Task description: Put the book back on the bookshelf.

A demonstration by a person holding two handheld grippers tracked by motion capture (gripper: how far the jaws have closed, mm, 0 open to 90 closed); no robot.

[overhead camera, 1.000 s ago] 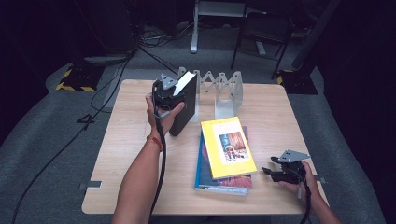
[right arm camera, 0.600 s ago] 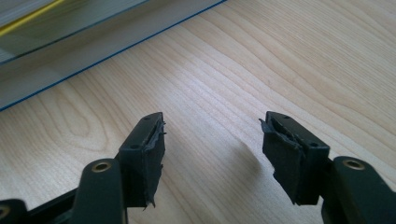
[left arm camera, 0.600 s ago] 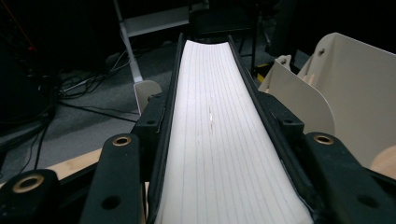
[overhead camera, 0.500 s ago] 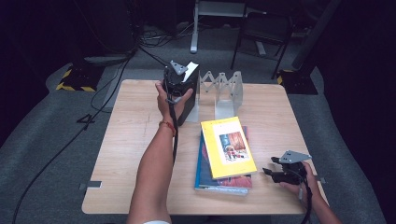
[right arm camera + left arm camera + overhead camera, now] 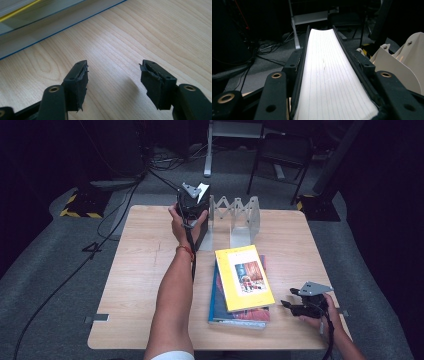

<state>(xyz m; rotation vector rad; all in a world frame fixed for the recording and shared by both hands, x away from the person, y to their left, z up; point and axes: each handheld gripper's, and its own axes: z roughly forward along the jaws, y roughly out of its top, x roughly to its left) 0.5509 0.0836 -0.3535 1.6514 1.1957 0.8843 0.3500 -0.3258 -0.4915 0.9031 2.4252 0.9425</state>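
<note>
One book (image 5: 199,222), black-covered and thick, is clamped upright in the left gripper (image 5: 192,200) at the far edge of the table (image 5: 140,270), just beside the left end of the white folding rack (image 5: 235,215). In the left gripper view the jaws stand about half open and press on both covers, with the white page edges (image 5: 332,75) running up between them and a rack divider (image 5: 402,67) close at the right. The step in hand looks like shelving: carrying this book to stand in or against the rack. Two or more books remain flat in a stack (image 5: 242,287) nearer the person, the yellow one (image 5: 244,276) on top. The right gripper (image 5: 300,304) rests low on the table just right of that stack, its jaws well apart and holding nothing, bare wood between them in its own view. Next, I judge, the book must be lined up with a slot, lowered until it stands on its own, and only then released.
</note>
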